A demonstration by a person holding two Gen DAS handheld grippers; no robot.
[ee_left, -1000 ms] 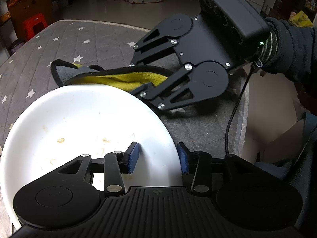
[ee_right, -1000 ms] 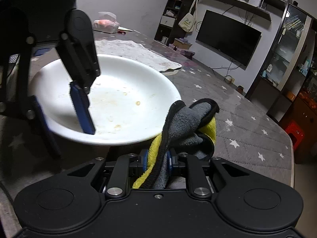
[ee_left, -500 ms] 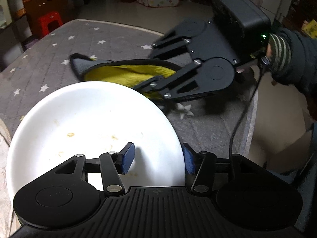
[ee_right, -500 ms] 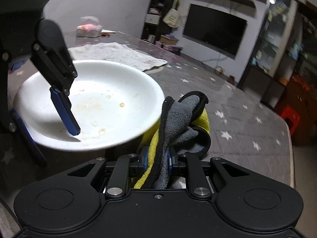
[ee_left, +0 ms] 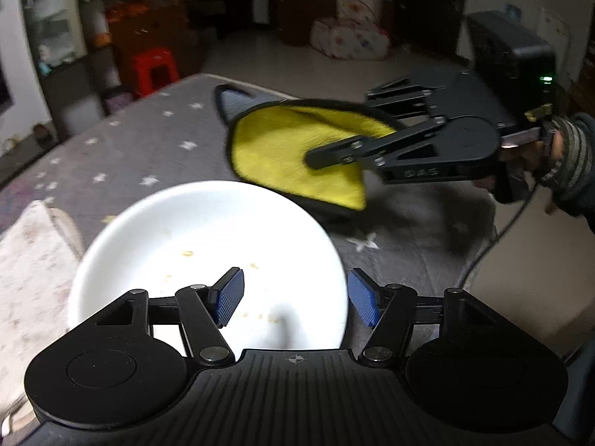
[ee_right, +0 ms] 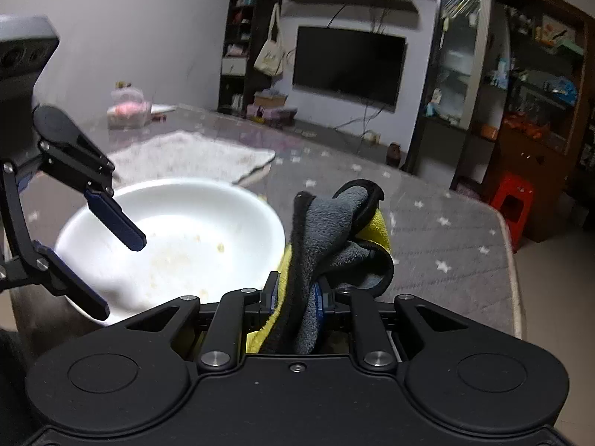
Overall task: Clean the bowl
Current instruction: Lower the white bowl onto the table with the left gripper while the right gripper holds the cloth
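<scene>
A white bowl (ee_left: 208,230) with small food stains sits on the grey star-patterned table; it also shows in the right wrist view (ee_right: 174,230). My left gripper (ee_left: 295,297) is open, its two blue pads astride the bowl's near right rim, not pinching it. In the right wrist view it (ee_right: 122,271) straddles the bowl's left edge. My right gripper (ee_right: 295,295) is shut on a yellow and grey cloth (ee_right: 334,230), held in the air beside the bowl's rim. In the left wrist view the cloth (ee_left: 293,160) hangs just beyond the bowl.
A pale patterned mat (ee_left: 26,260) lies on the table left of the bowl, also in the right wrist view (ee_right: 193,156). A tissue pack (ee_right: 128,113) sits at the far end. The table edge (ee_right: 511,260) drops off to the right, by a red stool (ee_right: 511,204).
My right gripper has lifted the cloth off the table and swung it up beside the bowl. My left gripper has opened wider around the rim and drawn back a little.
</scene>
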